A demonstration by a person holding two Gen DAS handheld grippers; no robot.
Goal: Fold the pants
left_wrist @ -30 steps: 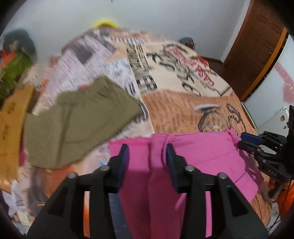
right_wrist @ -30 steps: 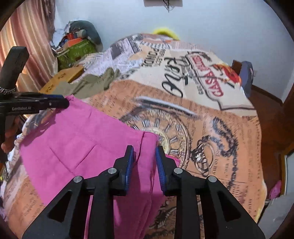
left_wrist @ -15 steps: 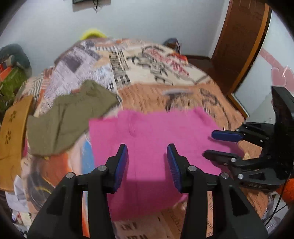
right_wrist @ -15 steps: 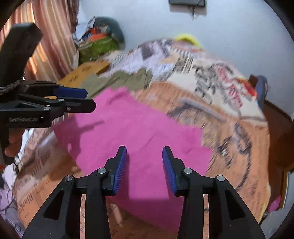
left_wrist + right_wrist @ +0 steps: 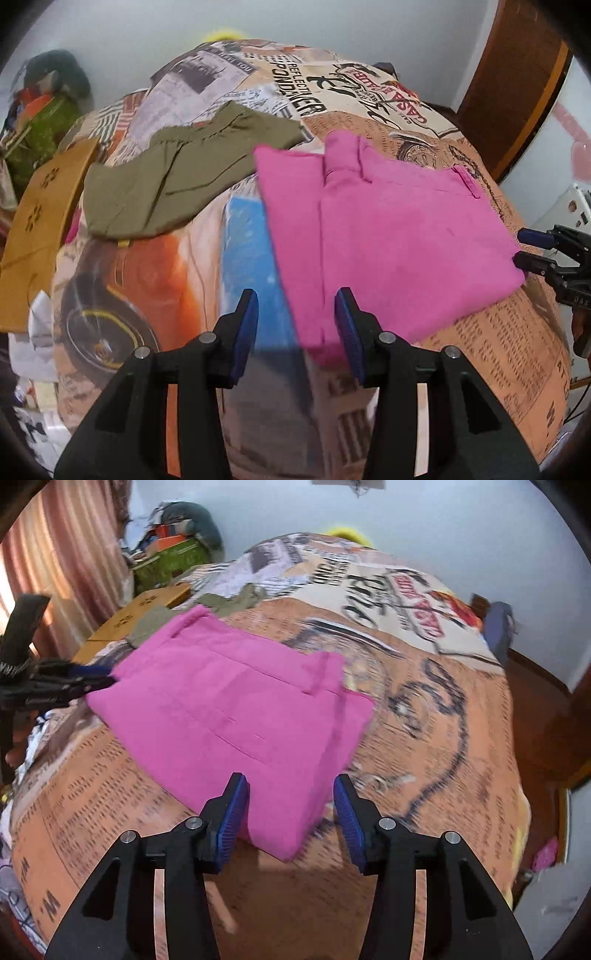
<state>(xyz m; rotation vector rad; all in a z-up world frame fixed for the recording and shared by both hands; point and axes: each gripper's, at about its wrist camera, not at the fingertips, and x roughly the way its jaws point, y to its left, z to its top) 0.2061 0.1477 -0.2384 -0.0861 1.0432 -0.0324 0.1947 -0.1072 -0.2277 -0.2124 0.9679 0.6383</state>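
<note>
**Pink pants lie folded on the printed bedspread, both claws empty**

The pink pants [image 5: 391, 236] form a flat, roughly rectangular slab of soft matte cloth on the bedspread [image 5: 491, 354], a smooth cover printed with newsprint text, a clock face and a chain on an orange ground. Stitched seams and a narrow belt loop show along the pants' far edge, and the near corner is a rounded fold.

The left gripper [image 5: 297, 332], black plastic with ribbed blue pads, stands parted with nothing pinched; the near left corner of the pants sits in the gap between its fingers, untouched. The right gripper [image 5: 290, 814] is of the same make; its jaws are opening, with the near folded corner of the pants below and between them, free of the pads.

Beyond the pants' far left corner lies an olive-green garment [image 5: 177, 181], crumpled, with a gathered waistband. Left of that garment sits a flat brown cardboard box [image 5: 40, 229].
</note>
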